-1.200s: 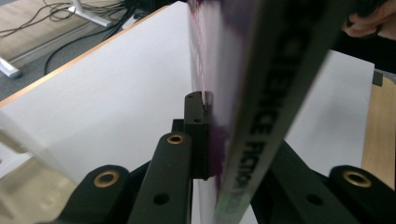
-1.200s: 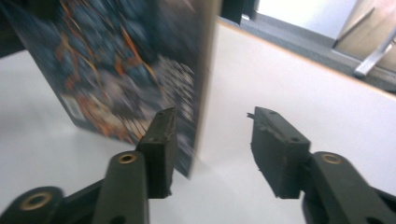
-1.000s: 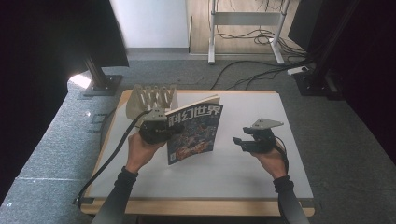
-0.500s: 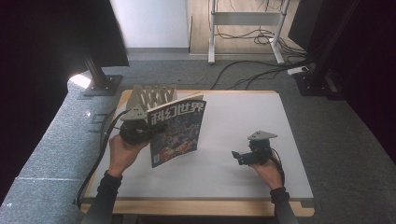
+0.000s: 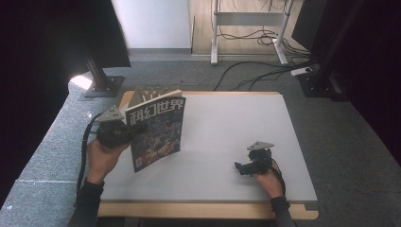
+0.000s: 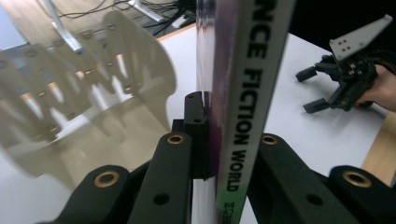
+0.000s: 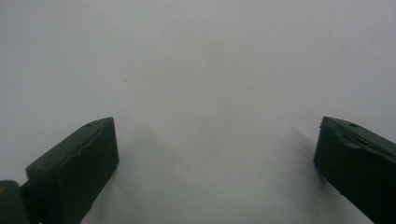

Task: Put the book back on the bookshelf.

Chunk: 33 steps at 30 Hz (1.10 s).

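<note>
Grey carpet and trailing cables surround the white-topped wooden table (image 5: 227, 142), with a pale wooden slotted rack (image 5: 144, 93) standing at its upper left corner. At the left of the high view, the left gripper (image 5: 127, 135) is clenched on the spine of a glossy science-fiction magazine with a dark illustrated cover (image 5: 156, 132), holding it upright above the tabletop just in front of the rack. Lower right of the frame, the right gripper (image 5: 242, 167) rests low on the bare white surface, its black jaws spread wide with nothing between them.

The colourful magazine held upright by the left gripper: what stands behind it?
Behind the colourful magazine, a beige slotted rack stands at the table's far edge. The magazine covers its lower part.
</note>
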{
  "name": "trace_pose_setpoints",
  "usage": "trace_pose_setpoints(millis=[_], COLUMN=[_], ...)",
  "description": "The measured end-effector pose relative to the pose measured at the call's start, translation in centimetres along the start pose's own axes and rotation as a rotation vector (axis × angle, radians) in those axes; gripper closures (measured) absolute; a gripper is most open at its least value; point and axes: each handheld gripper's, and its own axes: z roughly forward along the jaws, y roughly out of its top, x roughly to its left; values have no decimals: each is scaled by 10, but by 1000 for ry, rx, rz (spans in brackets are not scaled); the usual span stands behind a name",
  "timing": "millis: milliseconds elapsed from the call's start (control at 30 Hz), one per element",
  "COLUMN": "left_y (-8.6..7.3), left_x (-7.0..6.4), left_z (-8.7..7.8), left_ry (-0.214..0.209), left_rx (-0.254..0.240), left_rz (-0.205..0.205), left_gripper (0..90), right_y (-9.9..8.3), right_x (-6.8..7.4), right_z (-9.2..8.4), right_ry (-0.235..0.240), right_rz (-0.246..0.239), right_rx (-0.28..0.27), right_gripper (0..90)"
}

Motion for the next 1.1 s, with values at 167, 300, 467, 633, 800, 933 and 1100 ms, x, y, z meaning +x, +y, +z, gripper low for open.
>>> trace_pose_setpoints(millis=[167,300,467,633,800,933,1100], left_y=[-5,-9,-12,-11,-8,-4,1], left_x=[12,24,40,52,65,74,79], left_z=[-14,-26,-35,-37,-29,-16,2], left_ry=[41,80,127,174,215,247,276], left_rx=[-4,-7,-7,-10,-10,-14,-30], left_rz=[-33,-66,-116,-143,-170,-191,-191], left_gripper=[827,827,826,827,826,827,827], right_y=[-1,-1,-1,-1,-1,-1,-1], right_x=[1,1,1,0,0,0,0], right_z=[0,0,0,0,0,0,0], right_ry=[-3,-3,-3,-2,-2,-2,-1], right_rz=[-4,-4,-4,-4,-5,-5,-2], right_rx=[0,-2,-3,-3,-3,-3,-2], right_gripper=[0,0,0,0,0,0,0])
